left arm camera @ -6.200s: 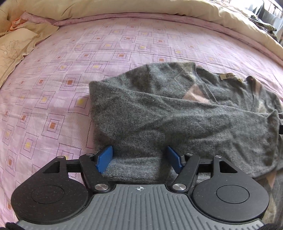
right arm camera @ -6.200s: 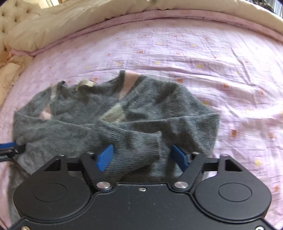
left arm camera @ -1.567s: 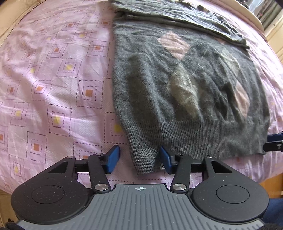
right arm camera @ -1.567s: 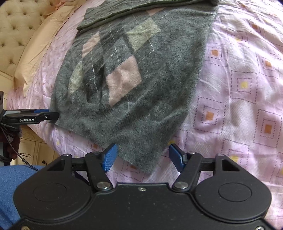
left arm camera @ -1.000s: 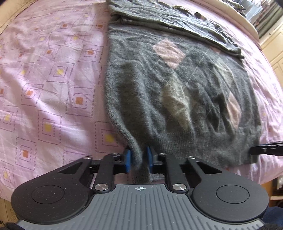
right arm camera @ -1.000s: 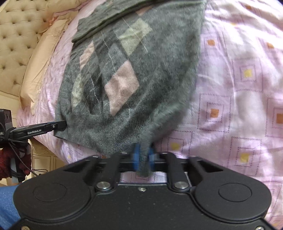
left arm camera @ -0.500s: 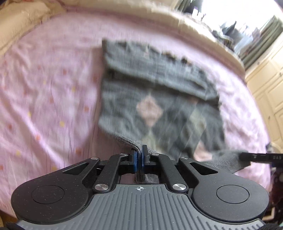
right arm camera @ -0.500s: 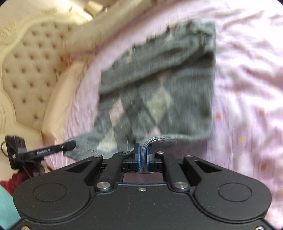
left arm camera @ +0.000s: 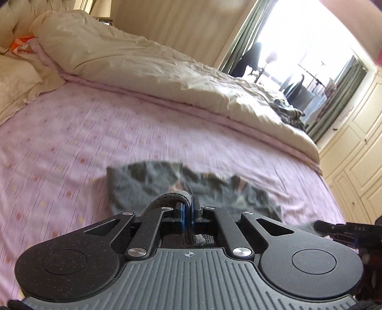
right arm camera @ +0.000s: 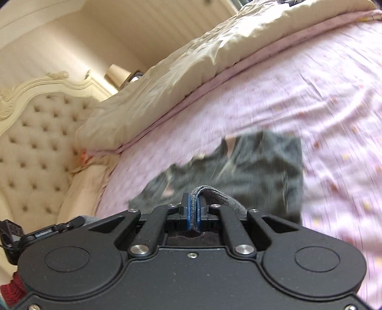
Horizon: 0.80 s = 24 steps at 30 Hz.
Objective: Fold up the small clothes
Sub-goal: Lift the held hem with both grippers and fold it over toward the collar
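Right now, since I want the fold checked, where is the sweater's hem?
The hem is lifted, pinched in both shut grippers, left and right, above the rest of the sweater on the pink sheet.

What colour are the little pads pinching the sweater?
Blue. The pads on the right tool show best in the right wrist view.

Left tool grips grey sweater hem (blurred).

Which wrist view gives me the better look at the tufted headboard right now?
The right wrist view. The tufted headboard fills its left side, with the buttoned padding and carved top edge clear. The left wrist view catches only a sliver of it in the top left corner, behind the cream duvet.
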Motion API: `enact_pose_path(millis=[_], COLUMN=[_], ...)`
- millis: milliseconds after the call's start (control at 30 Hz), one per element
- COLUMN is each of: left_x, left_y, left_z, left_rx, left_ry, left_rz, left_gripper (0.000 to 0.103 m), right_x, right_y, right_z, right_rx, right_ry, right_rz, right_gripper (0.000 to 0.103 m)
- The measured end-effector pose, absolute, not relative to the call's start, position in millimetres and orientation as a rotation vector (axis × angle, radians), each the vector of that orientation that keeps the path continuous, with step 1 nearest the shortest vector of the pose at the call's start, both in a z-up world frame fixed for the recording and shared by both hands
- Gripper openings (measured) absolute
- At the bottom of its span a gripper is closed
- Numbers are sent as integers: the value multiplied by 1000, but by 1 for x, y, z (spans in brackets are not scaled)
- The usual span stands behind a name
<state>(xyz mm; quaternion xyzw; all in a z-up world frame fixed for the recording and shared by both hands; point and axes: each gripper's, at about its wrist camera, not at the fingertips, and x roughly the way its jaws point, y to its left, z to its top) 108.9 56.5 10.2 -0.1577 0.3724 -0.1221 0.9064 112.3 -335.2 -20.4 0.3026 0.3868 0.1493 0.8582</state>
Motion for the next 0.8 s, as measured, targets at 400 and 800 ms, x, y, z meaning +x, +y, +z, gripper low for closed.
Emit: enact_pose_path(millis=[400,800], left_x=[227,261], left_y=[43,55], left_z=[-60,-80], left_rx=[-239,-223], left_ry=[879,890], left_rz=[-199,-67], left_gripper=[4,41], right_x=[235,272], right_y=[-330,-331], right_z=[-77,-99], right_rx=[543,480], right_ry=[922,937], right_rz=[194,115], right_gripper=[12,50])
